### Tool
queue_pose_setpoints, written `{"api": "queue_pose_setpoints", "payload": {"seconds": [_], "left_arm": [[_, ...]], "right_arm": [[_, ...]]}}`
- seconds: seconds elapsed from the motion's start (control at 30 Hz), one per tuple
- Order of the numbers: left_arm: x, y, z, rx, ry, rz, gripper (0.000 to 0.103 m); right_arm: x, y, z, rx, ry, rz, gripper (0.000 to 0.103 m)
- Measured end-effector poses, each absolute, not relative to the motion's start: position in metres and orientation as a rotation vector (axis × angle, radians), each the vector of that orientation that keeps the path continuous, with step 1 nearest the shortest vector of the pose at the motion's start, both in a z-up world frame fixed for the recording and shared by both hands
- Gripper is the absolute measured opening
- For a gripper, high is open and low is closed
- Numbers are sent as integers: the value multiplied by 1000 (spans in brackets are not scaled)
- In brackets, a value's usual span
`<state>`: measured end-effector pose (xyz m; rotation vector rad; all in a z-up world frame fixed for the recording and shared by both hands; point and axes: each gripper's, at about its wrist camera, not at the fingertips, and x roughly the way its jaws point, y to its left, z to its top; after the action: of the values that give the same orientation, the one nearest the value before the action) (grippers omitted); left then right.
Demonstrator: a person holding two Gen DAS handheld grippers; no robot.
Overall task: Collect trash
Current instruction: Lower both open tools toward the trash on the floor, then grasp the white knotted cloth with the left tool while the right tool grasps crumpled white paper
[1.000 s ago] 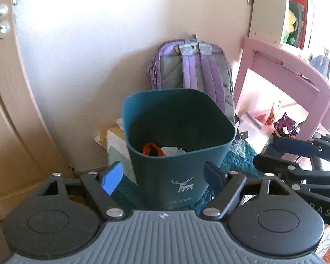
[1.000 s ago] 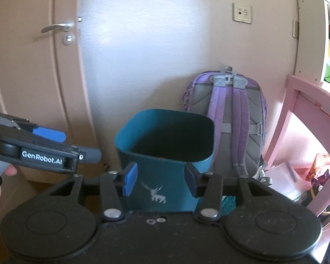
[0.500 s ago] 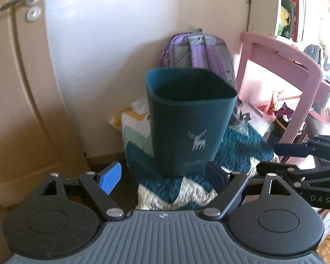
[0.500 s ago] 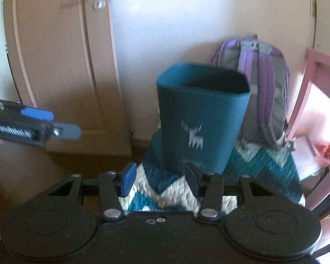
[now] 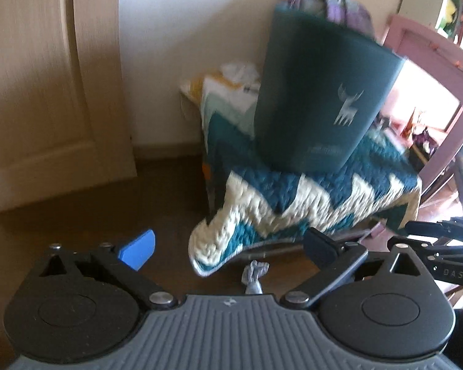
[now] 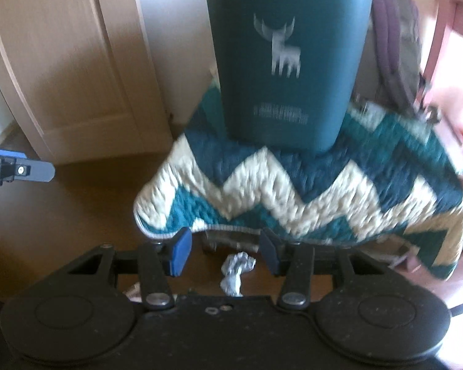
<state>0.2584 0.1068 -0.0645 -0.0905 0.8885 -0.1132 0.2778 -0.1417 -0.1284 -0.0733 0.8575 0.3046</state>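
We see a dark brown wooden floor (image 6: 77,209) carrying a small crumpled white paper wad (image 6: 235,273). A teal-and-cream zigzag quilted blanket (image 6: 293,191) bears a dark teal plastic bin with a deer emblem (image 6: 287,55).

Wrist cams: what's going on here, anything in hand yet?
Nothing is held yet. Both grippers are open and empty, pointed down at a crumpled paper wad on the brown floor, just in front of the zigzag quilt's hanging edge. The right gripper has the wad lined up between its fingers; the left gripper hovers beside it with the wad also in sight. The teal bin with the deer logo stands on the quilt behind, where the trash would presumably go.
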Motion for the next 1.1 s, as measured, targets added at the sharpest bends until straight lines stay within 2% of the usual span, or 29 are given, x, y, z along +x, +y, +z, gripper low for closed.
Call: {"api": "queue_pose_setpoints", "payload": {"seconds": [0.67, 0.87, 1.1], "left_arm": [[327, 162, -369, 158, 1364, -70, 103], [313, 139, -431, 298, 1402, -235, 103], [283, 87, -484, 482, 1356, -427, 103]], "right_arm": [[386, -111, -367, -80, 1225, 261, 49], [409, -104, -420, -97, 1274, 269, 49], [436, -103, -470, -56, 1303, 270, 49]]}}
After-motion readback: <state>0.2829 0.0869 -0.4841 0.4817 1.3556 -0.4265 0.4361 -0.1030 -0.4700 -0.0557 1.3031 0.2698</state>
